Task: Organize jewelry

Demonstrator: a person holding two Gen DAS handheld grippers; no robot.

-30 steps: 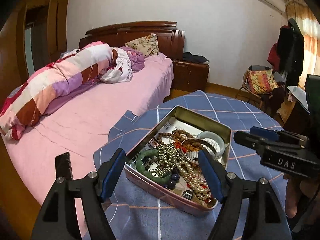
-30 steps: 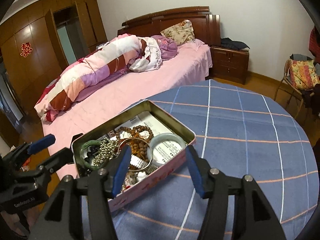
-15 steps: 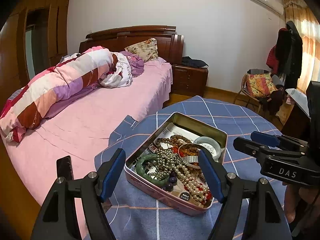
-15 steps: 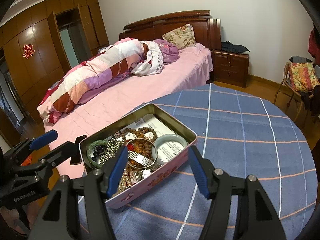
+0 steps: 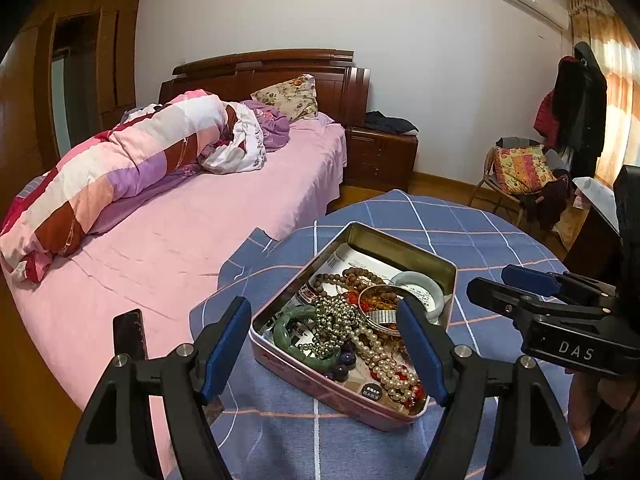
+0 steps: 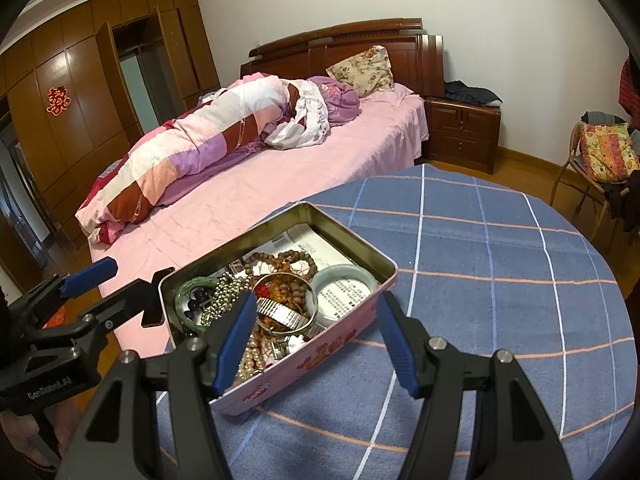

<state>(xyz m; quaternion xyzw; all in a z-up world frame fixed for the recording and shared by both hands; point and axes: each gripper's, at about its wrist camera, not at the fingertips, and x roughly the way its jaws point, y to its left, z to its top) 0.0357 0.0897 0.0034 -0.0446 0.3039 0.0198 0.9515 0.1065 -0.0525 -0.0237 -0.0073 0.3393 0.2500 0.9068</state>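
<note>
A pink tin (image 5: 400, 240) sits open on the round table with the blue checked cloth (image 5: 472, 224). It holds a green bangle (image 5: 296, 332), a pearl string (image 5: 384, 364), a silver bead chain (image 5: 336, 312), brown wooden beads (image 5: 348, 278), a metal band (image 5: 380, 314) and a pale bangle (image 5: 420, 296). My left gripper (image 5: 324, 348) hovers open before the tin's near left corner, holding nothing. My right gripper (image 6: 316, 336) is open and holds nothing; it hangs over the tin (image 6: 352, 240) from its right side. The pale bangle (image 6: 346, 280) lies just beyond its fingers.
A bed with a pink sheet (image 5: 180, 240) and a rolled quilt adjoins the table's left side. A dark phone (image 5: 128, 332) lies on it near the left gripper. A wooden nightstand (image 5: 380, 156) and a chair (image 5: 516, 176) with cushions stand behind. The blue cloth (image 6: 500, 280) stretches right of the tin.
The right gripper's jaws stand slightly wider than a second ago. Both views have tipped a little, so the tin sits a bit farther off. Nothing was taken or let go.
</note>
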